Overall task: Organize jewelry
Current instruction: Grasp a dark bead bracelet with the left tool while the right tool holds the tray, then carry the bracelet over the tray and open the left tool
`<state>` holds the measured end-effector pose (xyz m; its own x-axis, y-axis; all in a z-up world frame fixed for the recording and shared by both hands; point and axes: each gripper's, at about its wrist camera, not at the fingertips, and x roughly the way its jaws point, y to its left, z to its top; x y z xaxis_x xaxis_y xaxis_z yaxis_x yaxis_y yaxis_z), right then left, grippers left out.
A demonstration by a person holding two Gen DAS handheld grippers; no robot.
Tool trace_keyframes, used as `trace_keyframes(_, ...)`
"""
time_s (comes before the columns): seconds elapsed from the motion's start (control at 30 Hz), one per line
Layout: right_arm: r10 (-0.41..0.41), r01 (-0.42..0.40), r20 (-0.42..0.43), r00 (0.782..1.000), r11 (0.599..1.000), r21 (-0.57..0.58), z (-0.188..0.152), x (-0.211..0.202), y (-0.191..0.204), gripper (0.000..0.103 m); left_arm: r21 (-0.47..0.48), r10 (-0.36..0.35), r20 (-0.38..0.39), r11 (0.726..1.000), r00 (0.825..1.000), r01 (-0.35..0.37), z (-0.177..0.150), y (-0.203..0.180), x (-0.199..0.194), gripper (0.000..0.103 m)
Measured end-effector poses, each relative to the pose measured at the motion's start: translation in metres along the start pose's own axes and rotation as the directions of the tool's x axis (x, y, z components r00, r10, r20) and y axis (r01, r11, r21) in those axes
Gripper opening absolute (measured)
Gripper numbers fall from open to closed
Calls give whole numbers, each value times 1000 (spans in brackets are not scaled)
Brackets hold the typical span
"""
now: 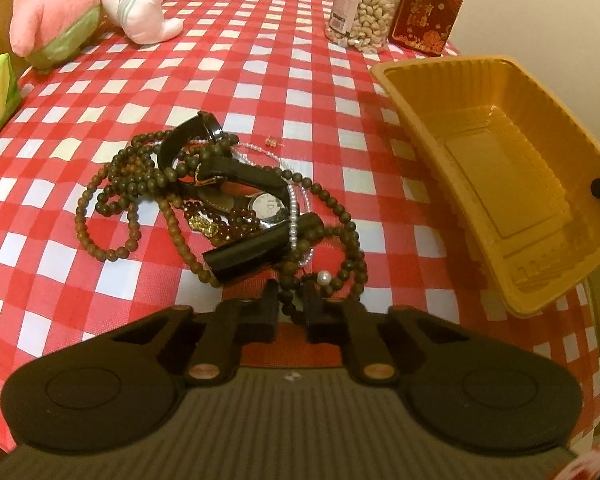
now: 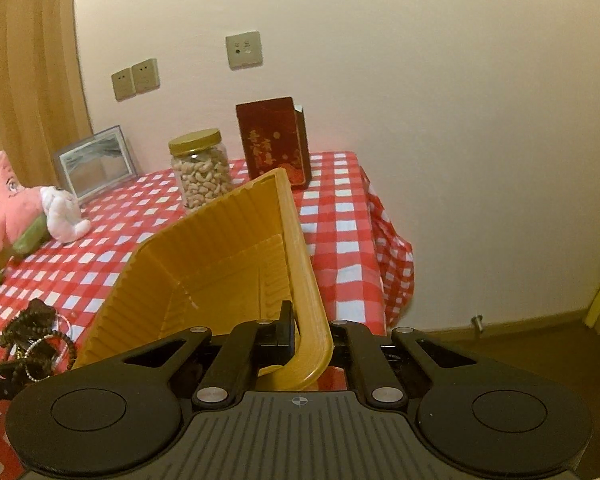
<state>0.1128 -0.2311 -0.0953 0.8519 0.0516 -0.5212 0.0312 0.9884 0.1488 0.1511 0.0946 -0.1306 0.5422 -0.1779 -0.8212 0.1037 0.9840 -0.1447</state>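
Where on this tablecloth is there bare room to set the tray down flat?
Bare cloth lies between the jewelry pile and the plush toys, and between the pile and the cashew jar. The near middle is crowded by the pile; the yellow tray, tilted, fills the right edge.

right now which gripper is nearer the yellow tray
Right. The right gripper is clamped on the yellow tray rim, tilting it. The left gripper sits at the bead pile, apart from the tray.
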Motion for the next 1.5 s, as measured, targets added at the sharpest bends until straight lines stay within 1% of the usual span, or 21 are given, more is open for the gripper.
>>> trace_keyframes(0.27, 40, -40, 3, 999, 998, -41, 4, 6, 6, 6, -3, -38, 73, 999, 997, 38, 7, -2, -31, 6)
trace_keyframes(0.4, 49, -49, 8, 999, 997, -59, 6, 6, 8, 6, -4, -54, 112, 999, 992, 55, 13, -6, -46, 6)
trace_keyframes(0.5, 52, -51, 9, 999, 996, -73, 8, 6, 9, 6, -16, -78, 137, 997, 987, 81, 20, -10, -56, 6)
trace_keyframes(0.6, 53, -52, 10, 999, 995, -87, 10, 5, 11, 6, -13, -109, 167, 994, 980, 112, 29, -17, -64, 6)
trace_keyframes(0.77, 56, -54, 16, 998, 992, -115, 12, 3, 16, 6, 20, -184, 199, 983, 963, 184, 43, -37, -70, 6)
trace_keyframes(0.9, 62, -60, 9, 998, 991, -118, 13, 2, 17, 6, 55, -255, 192, 967, 948, 249, 53, -58, -61, 6)
trace_keyframes(1.0, 66, -64, 8, 998, 990, -123, 13, 1, 19, 6, 93, -288, 168, 957, 943, 275, 56, -75, -51, 6)
trace_keyframes(1.07, 68, -67, 6, 998, 990, -121, 13, 1, 20, 6, 102, -307, 140, 950, 941, 294, 56, -85, -41, 6)
trace_keyframes(1.23, 69, -68, 5, 998, 990, -122, 13, 0, 20, 6, 118, -306, 77, 948, 949, 296, 51, -95, -17, 6)
trace_keyframes(1.33, 67, -65, 4, 998, 991, -121, 13, 1, 21, 6, 104, -302, 47, 950, 952, 296, 48, -94, -7, 7)
trace_keyframes(1.37, 65, -64, 5, 998, 990, -122, 12, 1, 21, 6, 100, -299, 46, 951, 953, 293, 47, -93, -6, 8)
trace_keyframes(1.4, 64, -62, 6, 998, 990, -125, 12, 1, 22, 6, 99, -300, 44, 951, 953, 294, 47, -91, -6, 13)
trace_keyframes(1.47, 60, -58, 7, 998, 990, -128, 11, 2, 23, 6, 97, -295, 47, 952, 954, 290, 48, -88, -7, 17)
trace_keyframes(1.5, 59, -57, 7, 998, 990, -127, 11, 2, 23, 6, 94, -294, 53, 953, 954, 288, 47, -86, -11, 18)
